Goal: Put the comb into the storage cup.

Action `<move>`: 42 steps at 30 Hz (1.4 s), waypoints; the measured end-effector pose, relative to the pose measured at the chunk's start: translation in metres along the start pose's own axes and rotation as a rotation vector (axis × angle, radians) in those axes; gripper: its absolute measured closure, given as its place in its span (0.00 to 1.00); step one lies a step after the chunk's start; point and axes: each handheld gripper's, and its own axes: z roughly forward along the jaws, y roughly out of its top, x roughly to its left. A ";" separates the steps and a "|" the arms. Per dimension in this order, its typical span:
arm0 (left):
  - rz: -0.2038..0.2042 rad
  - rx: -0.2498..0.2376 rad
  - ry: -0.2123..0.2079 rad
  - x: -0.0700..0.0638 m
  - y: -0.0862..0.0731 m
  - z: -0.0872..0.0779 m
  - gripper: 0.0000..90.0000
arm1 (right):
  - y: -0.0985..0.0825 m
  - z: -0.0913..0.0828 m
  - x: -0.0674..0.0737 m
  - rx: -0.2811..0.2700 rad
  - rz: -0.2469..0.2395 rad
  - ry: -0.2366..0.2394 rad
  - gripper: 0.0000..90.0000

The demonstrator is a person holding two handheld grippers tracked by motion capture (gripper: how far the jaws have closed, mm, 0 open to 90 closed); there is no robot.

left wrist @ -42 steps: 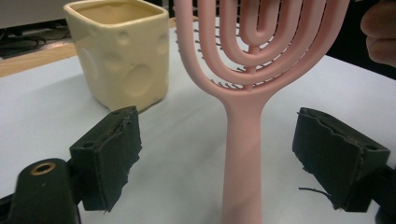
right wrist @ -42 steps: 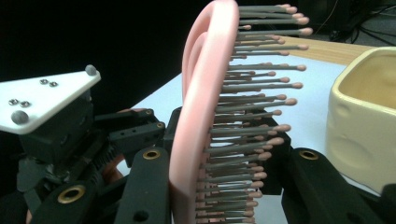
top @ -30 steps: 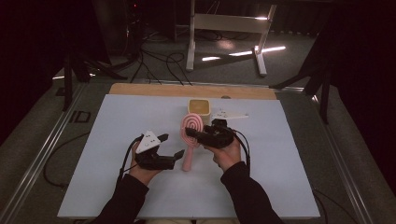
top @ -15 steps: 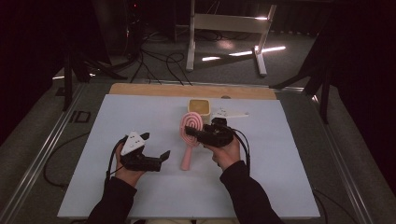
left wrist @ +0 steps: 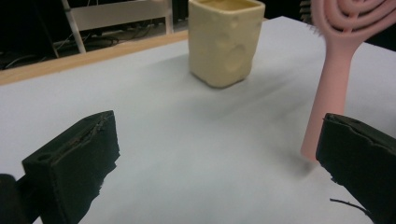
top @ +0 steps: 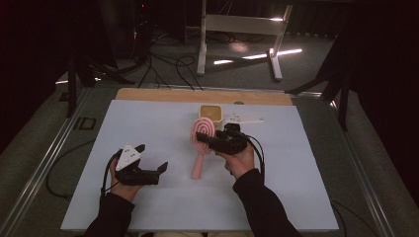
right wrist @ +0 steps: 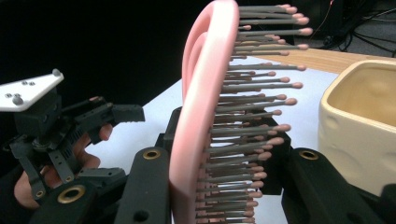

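Your right hand-held gripper [top: 203, 139] clamped the pink brush [top: 201, 143] at its head | handle trailed back toward you along the tabletop [top: 148, 123] | your left hand-held gripper [top: 150, 159] sat wide, empty, left of the handle | cream cup [top: 211, 113] just beyond the head.

Dim room, black at both sides. White table top [top: 148, 123] with a wooden strip [top: 202, 95] along its far edge. Beyond, grey floor [top: 237, 69] strewn with dark cables [top: 170, 61]; pale stand [top: 239, 29] catching bright streaks of light.
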 end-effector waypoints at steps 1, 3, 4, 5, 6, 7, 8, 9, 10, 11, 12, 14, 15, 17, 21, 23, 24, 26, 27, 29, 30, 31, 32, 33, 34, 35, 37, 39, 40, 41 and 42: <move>-0.006 0.002 0.006 0.001 -0.002 -0.001 0.00 | 0.000 0.000 0.000 -0.002 0.000 -0.002 0.71; -0.013 0.005 0.008 0.003 -0.007 -0.004 0.00 | 0.001 0.000 -0.001 -0.002 0.002 -0.001 0.71; -0.015 0.008 0.010 0.003 -0.009 -0.005 0.00 | 0.001 0.000 -0.001 -0.003 0.003 -0.001 0.71; -0.018 0.010 0.013 0.004 -0.010 -0.006 0.00 | 0.001 0.000 -0.001 -0.004 0.004 -0.001 0.71; -0.019 0.012 0.015 0.005 -0.012 -0.007 0.00 | 0.002 0.000 -0.001 -0.006 0.004 0.000 0.71; -0.020 0.012 0.018 0.006 -0.013 -0.008 0.00 | 0.002 0.000 -0.001 -0.007 0.005 0.001 0.71; -0.021 0.011 0.022 0.007 -0.014 -0.009 0.00 | 0.002 0.000 -0.001 -0.008 0.005 0.001 0.71; -0.024 0.010 0.026 0.008 -0.015 -0.010 0.00 | 0.002 0.000 -0.001 -0.007 0.004 0.000 0.71; -0.024 0.009 0.030 0.009 -0.016 -0.012 0.00 | 0.002 0.000 -0.001 -0.006 0.002 -0.003 0.71; -0.022 0.009 0.035 0.009 -0.016 -0.013 0.00 | 0.002 0.001 -0.001 -0.005 0.001 -0.006 0.71; -0.025 0.006 0.038 0.010 -0.017 -0.014 0.00 | 0.002 0.001 -0.001 -0.005 0.001 -0.008 0.71; -0.025 0.001 0.046 0.012 -0.019 -0.018 0.00 | 0.002 0.001 -0.001 -0.008 0.004 -0.008 0.71; -0.026 -0.003 0.049 0.012 -0.020 -0.019 0.00 | 0.002 0.001 -0.001 -0.010 0.005 -0.010 0.71; -0.024 -0.010 0.053 0.013 -0.022 -0.022 0.00 | 0.002 0.000 -0.001 -0.011 0.005 -0.010 0.71; -0.016 -0.011 0.064 0.014 -0.026 -0.026 0.00 | 0.003 -0.002 -0.003 -0.020 0.024 -0.009 0.71; -0.016 -0.014 0.070 0.015 -0.027 -0.028 0.00 | 0.003 -0.002 -0.003 -0.022 0.022 -0.016 0.71; -0.018 -0.017 0.073 0.015 -0.027 -0.029 0.00 | 0.003 -0.002 -0.003 -0.022 0.023 -0.015 0.71; -0.019 -0.019 0.078 0.016 -0.028 -0.030 0.00 | 0.004 -0.002 -0.004 -0.023 0.024 -0.019 0.71; -0.024 -0.024 0.078 0.017 -0.028 -0.031 0.00 | 0.004 -0.002 -0.004 -0.025 0.026 -0.019 0.71; -0.028 -0.030 0.080 0.018 -0.028 -0.032 0.00 | 0.005 -0.002 -0.004 -0.029 0.026 -0.023 0.71; -0.026 -0.029 0.083 0.018 -0.028 -0.032 0.00 | 0.006 -0.002 -0.004 -0.029 0.030 -0.025 0.71; -0.024 -0.028 0.084 0.018 -0.028 -0.032 0.00 | 0.007 -0.003 -0.004 -0.029 0.026 -0.026 0.71; -0.025 -0.028 0.083 0.018 -0.028 -0.033 0.00 | 0.009 -0.002 -0.004 -0.033 0.025 -0.026 0.71; -0.026 -0.029 0.082 0.018 -0.028 -0.033 0.00 | 0.010 -0.003 -0.004 -0.033 0.022 -0.026 0.71; -0.027 -0.029 0.082 0.018 -0.028 -0.032 0.00 | 0.011 -0.003 -0.003 -0.035 0.020 -0.028 0.71; -0.029 -0.030 0.080 0.018 -0.028 -0.032 0.00 | 0.013 -0.003 -0.002 -0.036 0.019 -0.028 0.71; -0.032 -0.032 0.079 0.018 -0.028 -0.032 0.00 | 0.015 -0.003 -0.001 -0.041 0.012 -0.030 0.71; -0.035 -0.035 0.080 0.018 -0.028 -0.033 0.00 | 0.017 -0.002 -0.001 -0.042 0.008 -0.032 0.71; -0.035 -0.036 0.081 0.018 -0.028 -0.033 0.00 | 0.018 -0.002 -0.001 -0.039 0.006 -0.036 0.71; -0.034 -0.037 0.083 0.018 -0.028 -0.033 0.00 | 0.018 -0.002 -0.001 -0.038 0.005 -0.039 0.71; -0.034 -0.039 0.085 0.018 -0.028 -0.033 0.00 | 0.019 -0.001 -0.001 -0.038 0.004 -0.040 0.71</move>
